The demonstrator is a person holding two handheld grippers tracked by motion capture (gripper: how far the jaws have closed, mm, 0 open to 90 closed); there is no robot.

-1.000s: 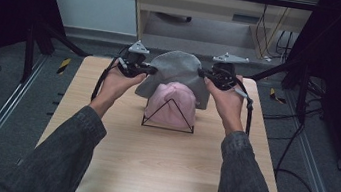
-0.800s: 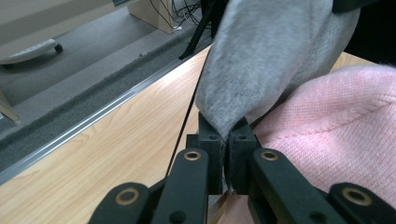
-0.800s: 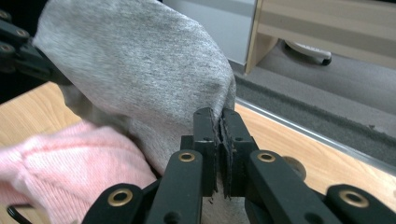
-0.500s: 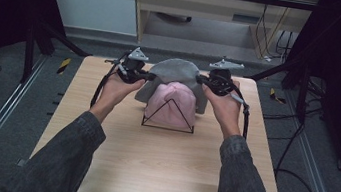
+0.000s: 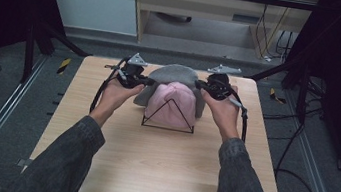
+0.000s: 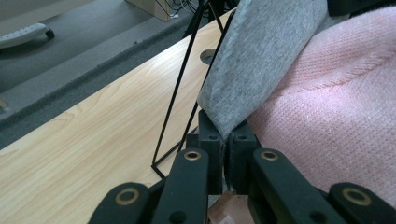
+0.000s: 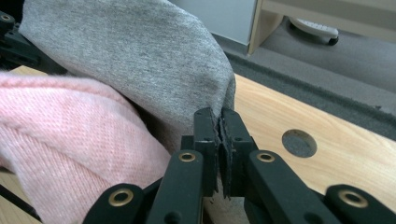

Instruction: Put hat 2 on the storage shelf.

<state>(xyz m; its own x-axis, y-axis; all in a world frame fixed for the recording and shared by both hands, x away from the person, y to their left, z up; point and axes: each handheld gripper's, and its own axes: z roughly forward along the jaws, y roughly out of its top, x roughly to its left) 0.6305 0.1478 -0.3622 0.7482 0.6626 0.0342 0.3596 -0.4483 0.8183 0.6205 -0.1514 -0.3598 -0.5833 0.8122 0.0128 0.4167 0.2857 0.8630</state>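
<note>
The work in hand is fitting a grey jersey-knit beanie (image 5: 173, 76) over a pink ribbed-knit beanie (image 5: 173, 104) that already sits on a black wire triangular stand (image 5: 169, 118) near the far middle of the light wooden tabletop (image 5: 148, 168). The left gripper (image 6: 223, 140) has its fingers closed on the left edge of the grey beanie's hem, with fabric pinched between the pads. The right gripper (image 7: 219, 135) has its fingers closed on the opposite edge of the same hem. In the high view the grey beanie is stretched between the two grippers and covers the crown and rear of the pink beanie, while the front face of the pink beanie remains exposed. Judged from this, the task is partly done: the hem is spread and started over the top. Remaining steps appear to be drawing the hem down over the pink beanie and releasing both grips.
</note>
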